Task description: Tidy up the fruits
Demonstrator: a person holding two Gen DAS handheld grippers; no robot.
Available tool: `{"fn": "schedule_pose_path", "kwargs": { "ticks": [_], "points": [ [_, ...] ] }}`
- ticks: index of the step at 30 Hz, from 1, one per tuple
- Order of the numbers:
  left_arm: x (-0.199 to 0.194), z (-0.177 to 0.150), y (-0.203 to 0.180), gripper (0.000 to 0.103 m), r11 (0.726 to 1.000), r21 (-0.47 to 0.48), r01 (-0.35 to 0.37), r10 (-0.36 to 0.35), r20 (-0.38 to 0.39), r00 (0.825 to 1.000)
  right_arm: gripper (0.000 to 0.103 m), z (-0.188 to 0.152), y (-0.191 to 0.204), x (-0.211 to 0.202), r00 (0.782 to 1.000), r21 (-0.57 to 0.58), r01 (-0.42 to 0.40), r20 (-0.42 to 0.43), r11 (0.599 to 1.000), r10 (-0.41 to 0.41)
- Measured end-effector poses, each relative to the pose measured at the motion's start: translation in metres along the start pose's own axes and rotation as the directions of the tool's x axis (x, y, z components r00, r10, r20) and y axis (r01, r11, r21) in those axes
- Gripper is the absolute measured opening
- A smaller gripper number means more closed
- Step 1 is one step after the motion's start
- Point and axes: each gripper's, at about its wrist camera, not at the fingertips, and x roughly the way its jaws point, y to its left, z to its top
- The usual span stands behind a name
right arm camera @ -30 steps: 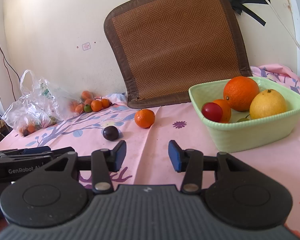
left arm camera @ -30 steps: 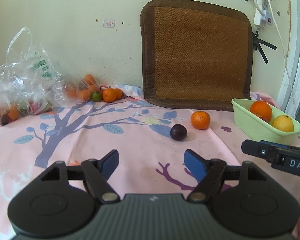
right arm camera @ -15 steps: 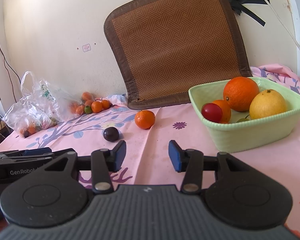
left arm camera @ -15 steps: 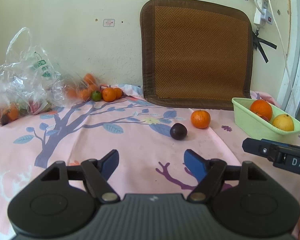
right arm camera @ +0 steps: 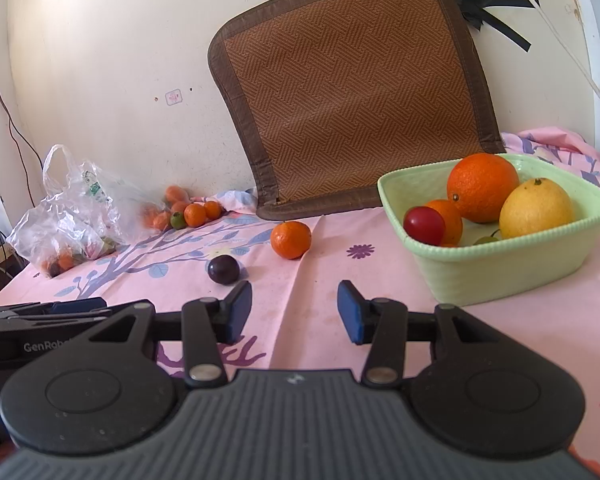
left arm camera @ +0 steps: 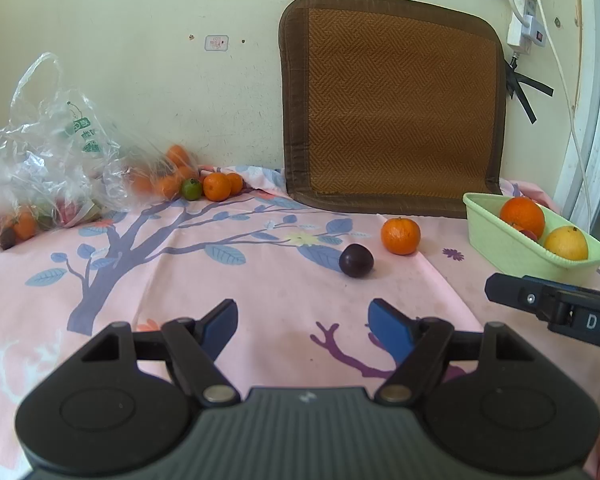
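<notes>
A round dark plum (left arm camera: 356,260) and a glossy tangerine (left arm camera: 400,235) lie loose on the pink cloth (left arm camera: 220,280), ahead of the left gripper (left arm camera: 302,326), whose jaws stand apart and empty. The right gripper (right arm camera: 294,312), also apart, has the green basin (right arm camera: 500,276) of fruit just ahead to its right. Nothing blocks either path.

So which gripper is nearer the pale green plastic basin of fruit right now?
Right. The right gripper sits open just in front of the pale green plastic basin, slightly to its left. The left gripper is further left, with the right gripper between it and the basin.
</notes>
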Motion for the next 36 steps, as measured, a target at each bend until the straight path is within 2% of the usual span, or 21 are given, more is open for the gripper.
{"fn": "schedule_pose_path", "kwargs": {
  "ticks": [36],
  "points": [
    [0.0035,0.0006,0.0020,0.079,1.000,-0.001,-0.003,0.003,-0.023,1.000,0.052,0.0007,-0.0006,0.0006,1.000,0.003,-0.007,0.002,1.000,0.007]
  ]
}}
